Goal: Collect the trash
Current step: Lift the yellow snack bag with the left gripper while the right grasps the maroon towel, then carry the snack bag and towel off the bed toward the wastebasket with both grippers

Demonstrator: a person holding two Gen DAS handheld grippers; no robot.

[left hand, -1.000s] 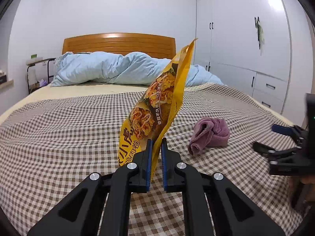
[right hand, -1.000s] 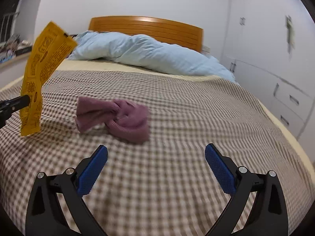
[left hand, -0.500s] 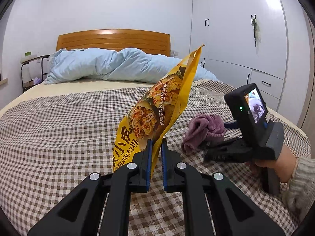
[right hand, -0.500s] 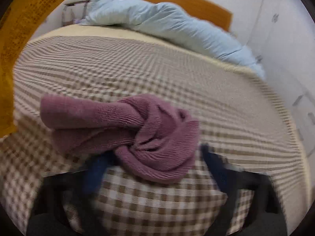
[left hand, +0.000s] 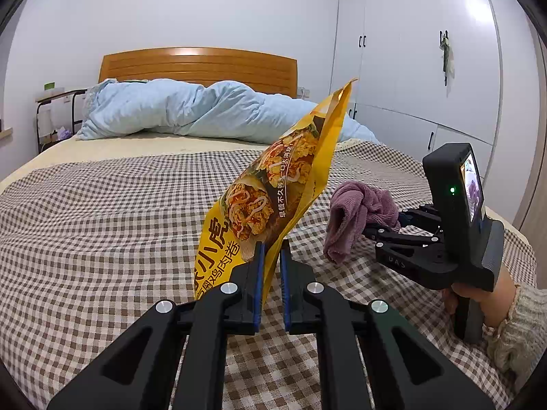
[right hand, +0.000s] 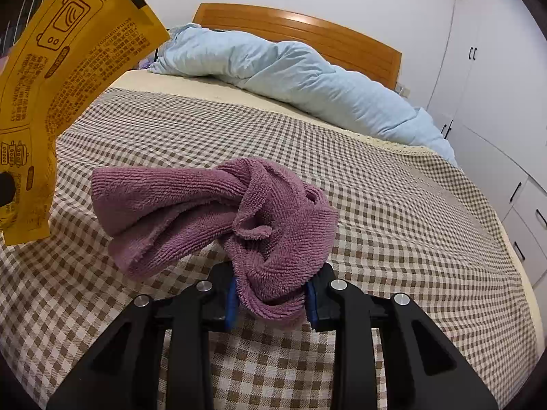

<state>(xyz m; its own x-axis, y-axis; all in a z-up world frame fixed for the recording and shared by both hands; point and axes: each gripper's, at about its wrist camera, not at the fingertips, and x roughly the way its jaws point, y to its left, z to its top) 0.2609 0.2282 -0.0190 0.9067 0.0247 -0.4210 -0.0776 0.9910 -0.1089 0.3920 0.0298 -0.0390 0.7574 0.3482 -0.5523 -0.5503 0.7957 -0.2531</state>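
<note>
A yellow snack bag [left hand: 273, 198] stands up from my left gripper [left hand: 271, 249], which is shut on its lower edge; the bag's printed back [right hand: 68, 68] fills the upper left of the right wrist view. A crumpled purple cloth [right hand: 205, 205] lies on the checked bedspread [right hand: 393, 239]. My right gripper [right hand: 273, 283] is at the cloth's near end, its jaws closing with the blue pads pressing on a bunched fold. From the left wrist view, the right gripper [left hand: 393, 225] reaches into the cloth [left hand: 355, 212] from the right, held by a hand [left hand: 495, 290].
A light blue duvet [left hand: 191, 109] is heaped along the wooden headboard [left hand: 198, 65]. White wardrobes [left hand: 427, 68] line the right wall close to the bed's edge. A small metal rack [left hand: 54, 116] stands left of the bed.
The right gripper moved forward to the purple cloth and its jaws came from wide open to closed around the cloth's near end. The left gripper and bag stayed in place.
</note>
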